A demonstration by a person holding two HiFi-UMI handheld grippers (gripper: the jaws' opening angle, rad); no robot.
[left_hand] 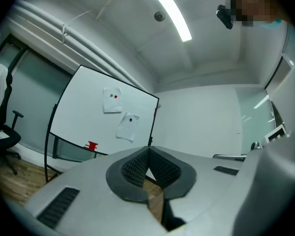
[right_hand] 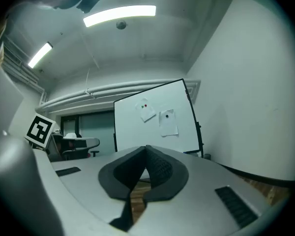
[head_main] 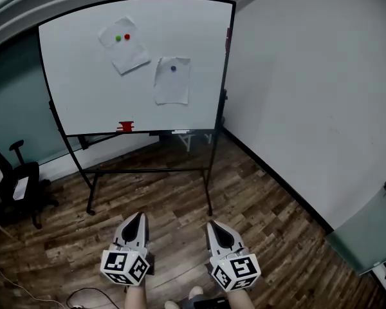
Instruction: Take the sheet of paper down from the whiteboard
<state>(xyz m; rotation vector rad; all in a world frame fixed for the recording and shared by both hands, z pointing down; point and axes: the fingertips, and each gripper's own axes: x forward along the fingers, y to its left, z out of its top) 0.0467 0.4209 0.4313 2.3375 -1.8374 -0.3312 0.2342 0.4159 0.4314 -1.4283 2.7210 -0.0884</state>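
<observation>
A whiteboard [head_main: 83, 76] on a black wheeled stand faces me across the room. Two sheets of paper hang on it. The upper sheet [head_main: 124, 46] is tilted and pinned by a green and a red magnet. The lower sheet [head_main: 172, 81] hangs to its right under one blue magnet [head_main: 173, 68]. Both sheets also appear in the left gripper view [left_hand: 112, 100] and the right gripper view [right_hand: 168, 124]. My left gripper [head_main: 137, 219] and right gripper [head_main: 215, 226] are held low near my body, far from the board, both shut with nothing between their tips.
A red object [head_main: 125, 127] and a white eraser [head_main: 180, 132] lie on the board's tray. A black office chair [head_main: 13, 185] stands at the left. A white wall [head_main: 309, 95] runs along the right. Wood floor [head_main: 174, 205] lies between me and the board.
</observation>
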